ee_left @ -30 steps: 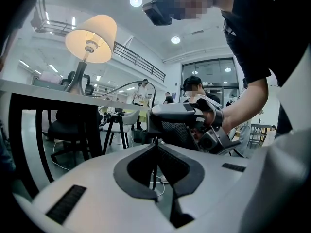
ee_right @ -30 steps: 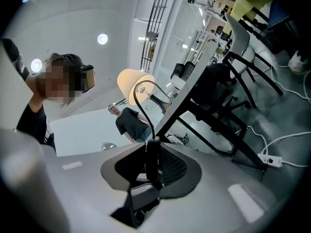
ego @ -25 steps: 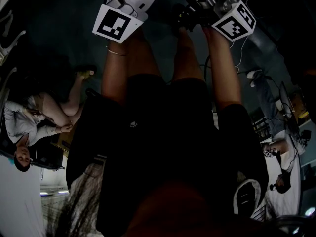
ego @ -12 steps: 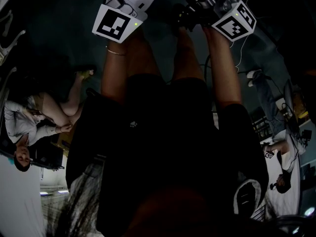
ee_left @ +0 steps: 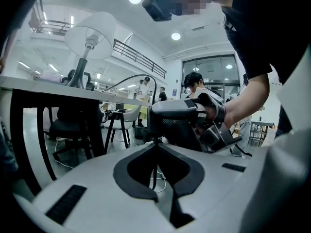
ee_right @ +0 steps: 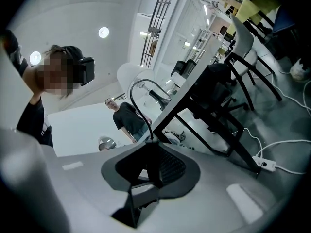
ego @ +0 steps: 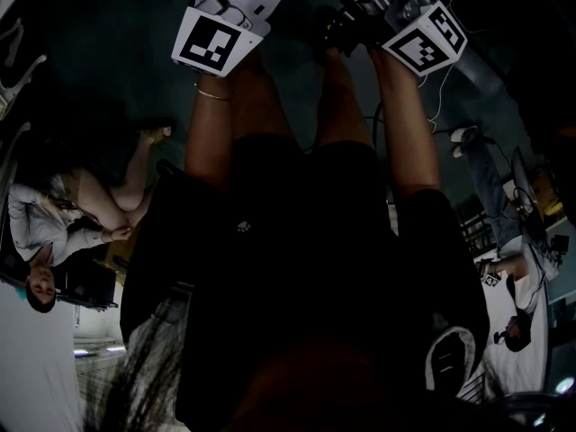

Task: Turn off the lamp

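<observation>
Right gripper view: the right tool (ee_right: 151,144) sits level, looking under the bench (ee_right: 189,79). The cord (ee_right: 140,113) arcs down off the bench edge and runs straight in between its jaws.
Right tool: its jaws have just been closing and now sit clenched on the cord. They grip a thicker dark piece of it, a switch I'd guess, though it's too dark in there to be sure.
Left tool (ee_left: 155,147): released, jaws apart. The cord hangs through the gap with floor showing on either side, so nothing is pinched.
Lamp (ee_left: 90,34): upright on the bench at the upper left of the left gripper view, white shade on top, well apart from both tools. Lit or not? The room is too bright to call.
Just changed: only that squeeze. In the head view both marker cubes sit almost exactly where they were a second ago, and the arms haven't shifted.
What it means: the press on the switch looks to be under way. Nothing yet shows the lamp has gone out.
Watch for: a thin cord can roll out of a grip like this one, so the squeeze may need firming up.
</observation>
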A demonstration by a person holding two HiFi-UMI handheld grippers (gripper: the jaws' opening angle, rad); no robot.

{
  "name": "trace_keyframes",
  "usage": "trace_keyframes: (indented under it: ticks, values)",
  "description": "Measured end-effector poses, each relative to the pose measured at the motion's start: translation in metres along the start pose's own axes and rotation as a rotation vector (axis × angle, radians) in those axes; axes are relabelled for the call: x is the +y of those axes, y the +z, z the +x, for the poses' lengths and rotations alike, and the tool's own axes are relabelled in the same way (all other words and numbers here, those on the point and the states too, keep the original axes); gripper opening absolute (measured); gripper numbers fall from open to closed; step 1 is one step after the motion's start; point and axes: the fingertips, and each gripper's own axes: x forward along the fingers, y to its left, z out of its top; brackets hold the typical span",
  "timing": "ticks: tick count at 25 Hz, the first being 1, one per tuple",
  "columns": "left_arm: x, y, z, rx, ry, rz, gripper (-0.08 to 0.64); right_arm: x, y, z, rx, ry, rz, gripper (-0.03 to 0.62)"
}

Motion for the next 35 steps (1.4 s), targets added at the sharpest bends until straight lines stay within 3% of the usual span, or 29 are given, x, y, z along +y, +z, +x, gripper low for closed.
trace_keyframes:
  ticks: [17,26,35]
  values:
    - [0.001,-0.003,0.003,0.034,0.052,0.01,0.019,-0.006,-0.001,-0.004,0.006,-0.069,-0.056,0.069]
    - [0.008,-0.001,-0.009,-0.019,0.096,-0.03,0.02,-0.019,-0.005,-0.011,0.016,-0.15,-0.096,0.066]
    - [0.013,0.004,-0.014,-0.011,0.11,-0.015,0.018,-0.026,-0.009,-0.016,0.003,-0.175,-0.089,0.066]
